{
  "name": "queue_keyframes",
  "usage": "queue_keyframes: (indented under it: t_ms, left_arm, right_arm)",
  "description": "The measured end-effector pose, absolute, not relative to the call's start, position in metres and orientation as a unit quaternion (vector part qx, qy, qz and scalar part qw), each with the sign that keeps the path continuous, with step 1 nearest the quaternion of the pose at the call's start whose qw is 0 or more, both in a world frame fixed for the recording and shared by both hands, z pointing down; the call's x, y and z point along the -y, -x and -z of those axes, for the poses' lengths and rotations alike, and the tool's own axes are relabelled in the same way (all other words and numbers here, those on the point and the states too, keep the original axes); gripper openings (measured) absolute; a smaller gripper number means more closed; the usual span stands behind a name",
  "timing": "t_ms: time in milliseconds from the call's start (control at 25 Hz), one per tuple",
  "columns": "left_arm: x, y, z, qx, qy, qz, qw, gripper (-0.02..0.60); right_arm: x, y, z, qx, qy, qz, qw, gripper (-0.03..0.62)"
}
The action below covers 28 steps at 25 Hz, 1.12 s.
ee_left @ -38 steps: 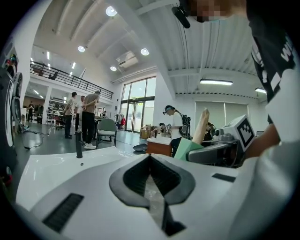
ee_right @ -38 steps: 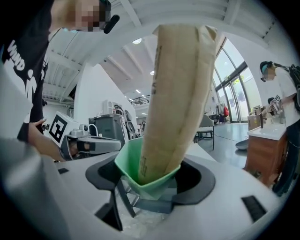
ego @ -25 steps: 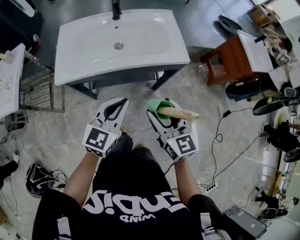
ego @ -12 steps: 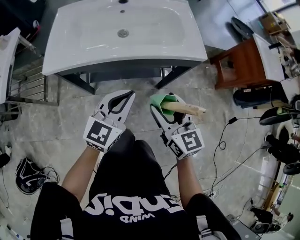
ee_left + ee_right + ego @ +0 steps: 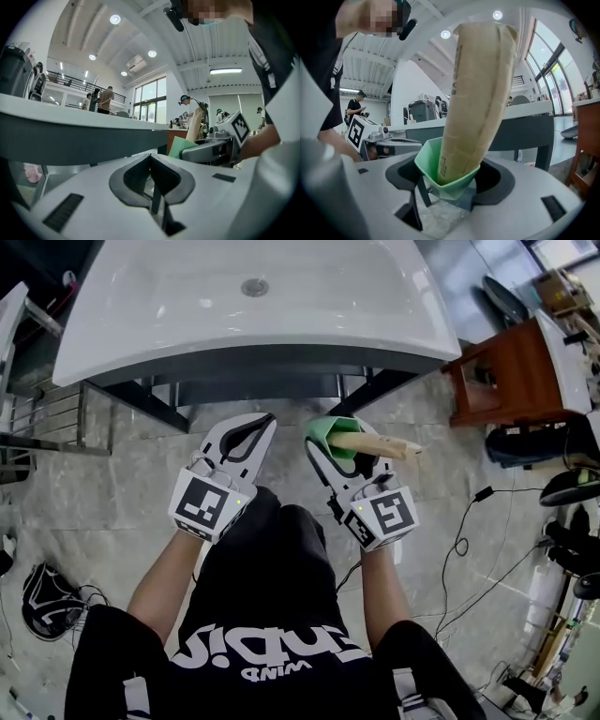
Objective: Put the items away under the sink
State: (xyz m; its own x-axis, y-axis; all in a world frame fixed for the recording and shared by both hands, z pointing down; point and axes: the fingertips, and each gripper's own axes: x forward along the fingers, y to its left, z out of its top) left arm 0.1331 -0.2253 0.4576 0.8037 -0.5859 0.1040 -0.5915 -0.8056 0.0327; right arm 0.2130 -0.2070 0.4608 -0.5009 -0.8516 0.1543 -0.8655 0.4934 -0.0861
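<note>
Below the white sink point(image 5: 262, 338), at the left, the left gripper point(image 5: 255, 424) has its jaws pressed together with nothing between them. To its right, the right gripper point(image 5: 336, 444) is clamped on a green plastic cup point(image 5: 323, 430), its jaws set wide around the cup's faceted wall. A tan paper-wrapped pack point(image 5: 377, 443) sits in the cup and sticks far out past the rim, just in front of the sink's dark stand point(image 5: 375, 388).

The cup looks light and stiff but thin-walled, so a hard squeeze would likely flex it. The pack is loose and could slide out if the mouth dips, so a hold low on the cup wall seems safest.

Compared with a second ago, the sink fills more of the head view and its drain point(image 5: 254, 286) sits nearer the top edge. Both grippers are lower, now beside the stand, and the right gripper's hold on the cup is unchanged.
</note>
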Motion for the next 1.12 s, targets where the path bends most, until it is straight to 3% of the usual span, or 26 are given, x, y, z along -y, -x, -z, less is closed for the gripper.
queue_keyframes:
  t_ms: [480, 1120]
  left_arm:
    - [0.241, -0.124, -0.565, 0.311, -0.95, -0.03, 0.008, 0.019]
    - [0.246, -0.112, -0.605, 0.321, -0.947, -0.009, -0.012, 0.019]
  right_arm:
    - [0.226, -0.199, -0.56, 0.876, -0.48, -0.04, 0.03, 0.333]
    - [0.246, -0.181, -0.611, 0.882, -0.469, -0.02, 0.044, 0.334]
